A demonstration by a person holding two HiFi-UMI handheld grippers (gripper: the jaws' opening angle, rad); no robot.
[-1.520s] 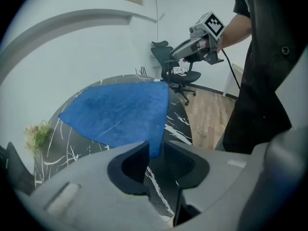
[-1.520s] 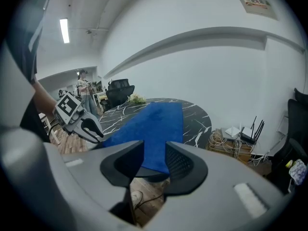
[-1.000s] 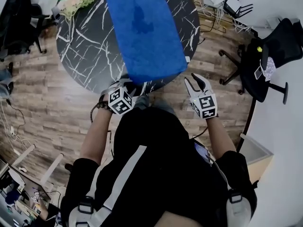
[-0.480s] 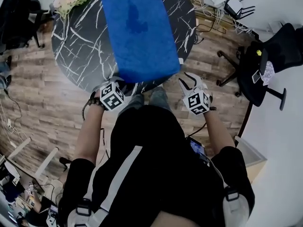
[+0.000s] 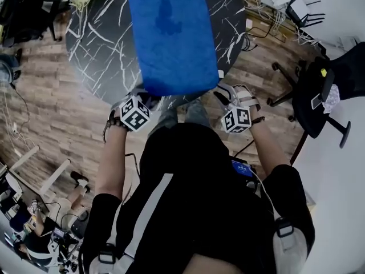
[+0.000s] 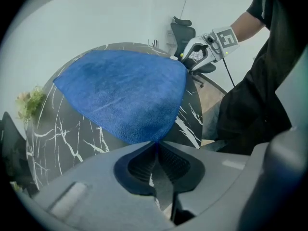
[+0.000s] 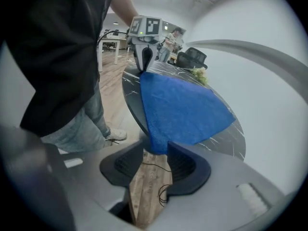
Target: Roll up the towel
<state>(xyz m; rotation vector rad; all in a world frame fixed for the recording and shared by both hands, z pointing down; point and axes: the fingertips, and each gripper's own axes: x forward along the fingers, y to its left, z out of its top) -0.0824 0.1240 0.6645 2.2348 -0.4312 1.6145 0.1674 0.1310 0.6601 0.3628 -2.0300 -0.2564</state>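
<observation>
Surface: round black marble-look table (image 5: 97, 44), wood floor around, office chairs at right of frame.
Towel (image 5: 168, 39): blue, flat, not rolled at all; upper centre of head view, short near edge at table's near rim.
Long axis: from bottom-centre up to top of frame, leaning a bit left at the top; short edges near & far, far end cut off by frame top.
Left gripper (image 5: 147, 97): jaws just been closing, now clenched on towel's near-left corner; cloth pinched right at the tips in left gripper view.
Right gripper (image 5: 226, 94): closer to near-right corner than 1 s ago, now just beside it; jaws apart, corner at the tips but not pinched, floor visible thru the gap.
Meaning for task: one corner secured, other pending; roll not begun.
Next (judgement): close right on its corner, then turn near edge over & roll away along long axis, keeping both ends level so the roll stays straight.
</observation>
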